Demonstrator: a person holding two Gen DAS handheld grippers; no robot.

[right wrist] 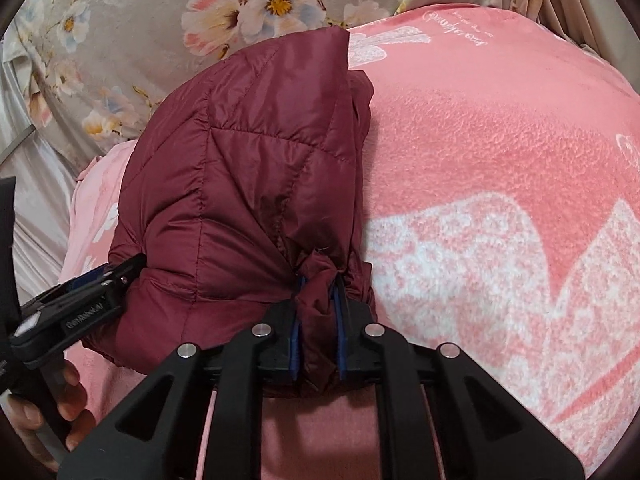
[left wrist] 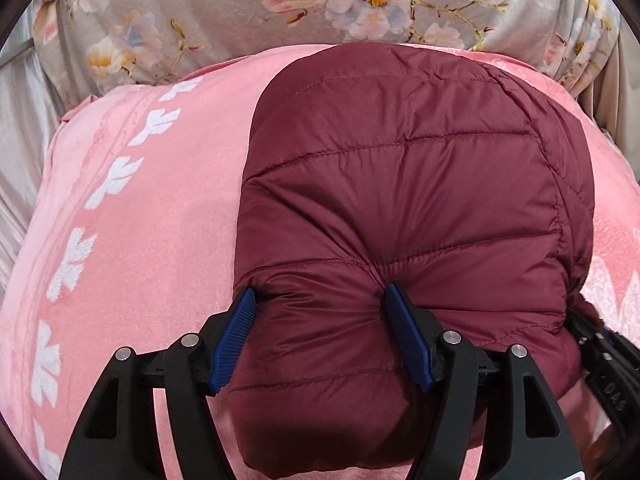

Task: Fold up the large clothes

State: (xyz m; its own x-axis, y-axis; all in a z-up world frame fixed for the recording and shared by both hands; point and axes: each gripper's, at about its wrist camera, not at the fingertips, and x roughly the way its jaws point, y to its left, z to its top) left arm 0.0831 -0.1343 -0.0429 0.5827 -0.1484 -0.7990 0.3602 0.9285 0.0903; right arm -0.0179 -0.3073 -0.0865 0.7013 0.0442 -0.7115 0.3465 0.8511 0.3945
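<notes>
Two grippers hold one maroon quilted puffer jacket (left wrist: pixel 404 184), which lies bundled on a pink fleece blanket with white leaf and butterfly patterns (left wrist: pixel 160 216). At the jacket's near edge, the left gripper (left wrist: pixel 320 336) clasps a wide, puffy fold between its ribbed blue pads (left wrist: pixel 234 340), the jaws standing broad. The right gripper (right wrist: pixel 318 328) is clenched tight on a thin gathered bunch of the same fabric. A grey floral sheet (right wrist: pixel 160 8) lies beyond the blanket.
</notes>
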